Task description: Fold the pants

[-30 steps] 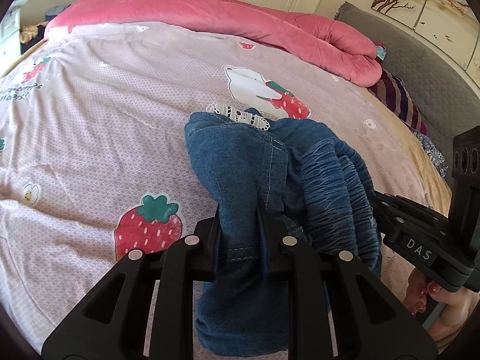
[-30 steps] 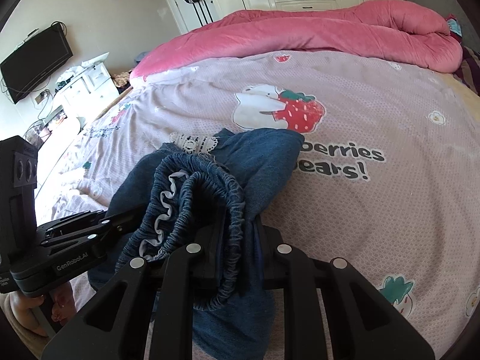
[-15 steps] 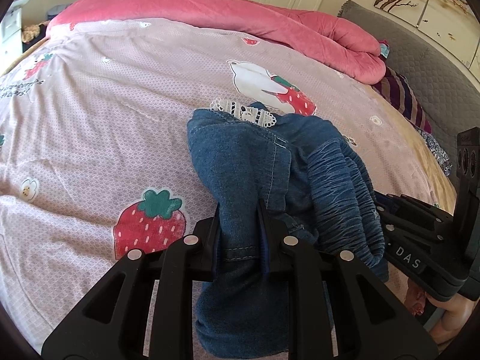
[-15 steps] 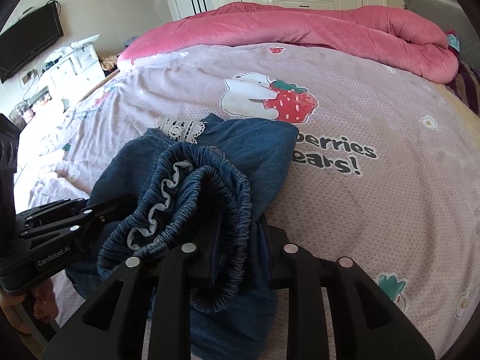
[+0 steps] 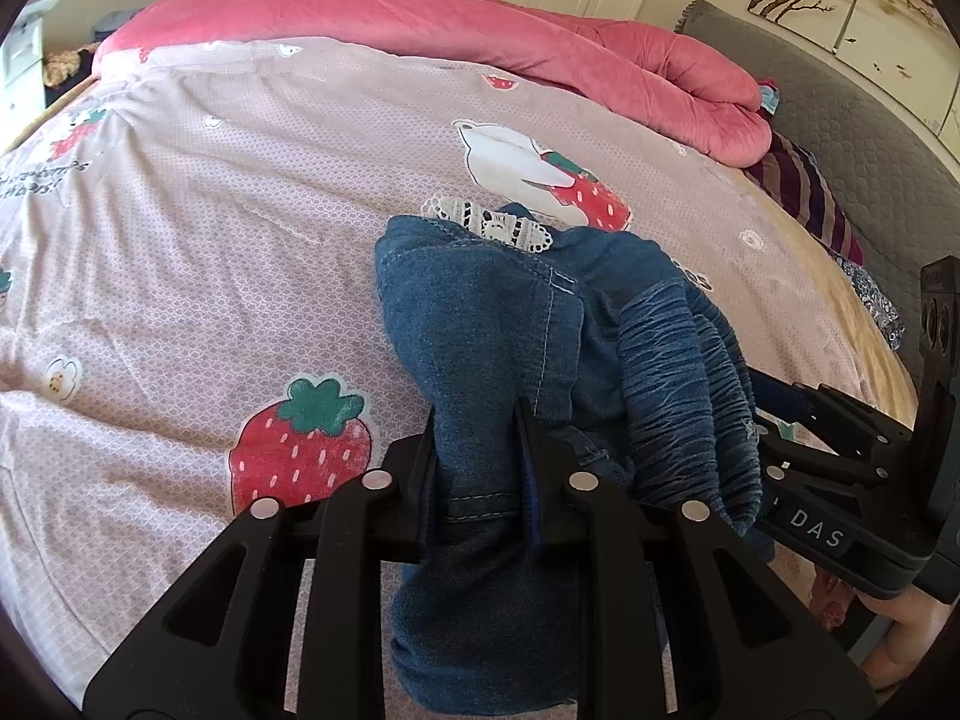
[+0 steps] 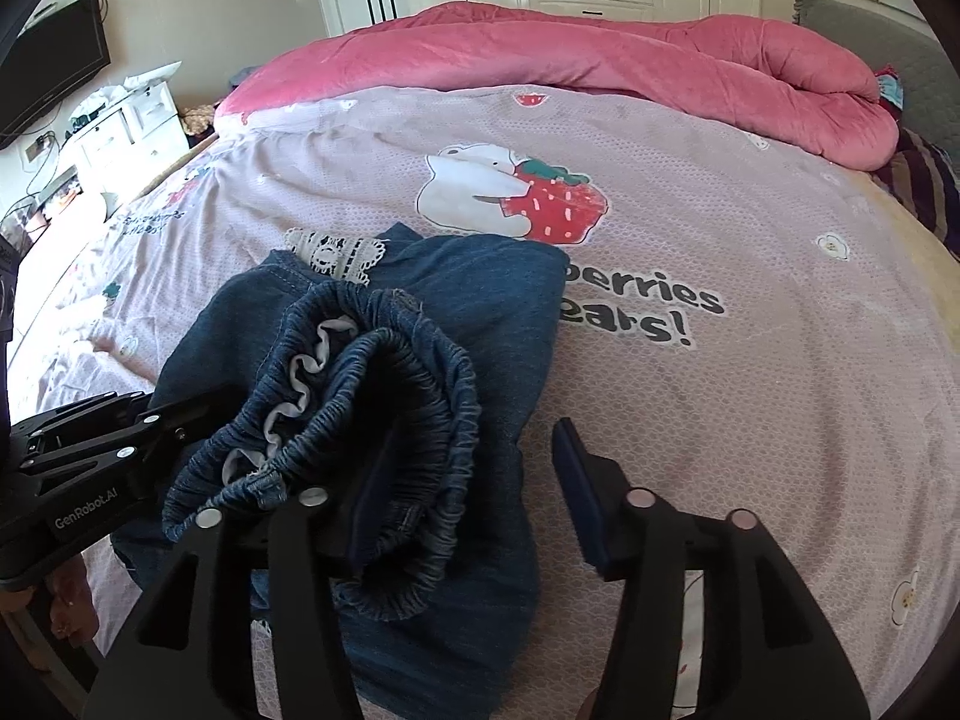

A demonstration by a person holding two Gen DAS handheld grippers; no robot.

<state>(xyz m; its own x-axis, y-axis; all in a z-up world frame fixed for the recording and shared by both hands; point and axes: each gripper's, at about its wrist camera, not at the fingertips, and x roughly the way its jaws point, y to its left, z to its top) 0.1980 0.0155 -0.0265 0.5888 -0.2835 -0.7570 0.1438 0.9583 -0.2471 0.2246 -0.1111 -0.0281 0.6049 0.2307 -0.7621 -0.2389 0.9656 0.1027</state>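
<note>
Pants (image 5: 480,330), blue denim, bunched in a partly folded heap on the pink strawberry-print bedspread (image 5: 210,252), near the front edge of the bed.

Left wrist view: left gripper (image 5: 474,456) at 6 o'clock, jaws narrow and pinched on a fold of denim, apparently to anchor that side of the stack. White lace trim (image 5: 492,225) peeking out at 12 o'clock of the heap. Gathered elastic waistband (image 5: 684,372) draped at 3 o'clock, toward the right gripper (image 5: 804,420), whose fingertips are partly hidden behind the cloth. Rolled pink quilt (image 5: 480,30) well apart, along the far side. Grey headboard (image 5: 840,120) at 2 o'clock.

Right wrist view: right gripper (image 6: 474,480) at 6 o'clock, jaws opening; waistband (image 6: 384,396) lying against the inner finger only, outer finger (image 6: 576,492) standing clear over bare bedspread (image 6: 720,420), so no pinch on the cloth. Probable purpose: release of the waistband end onto the folded heap. Left gripper (image 6: 180,414) at 9 o'clock, reaching into the denim. Bear-and-strawberry print (image 6: 510,198) at 12 o'clock, just beyond the pants (image 6: 492,312).
</note>
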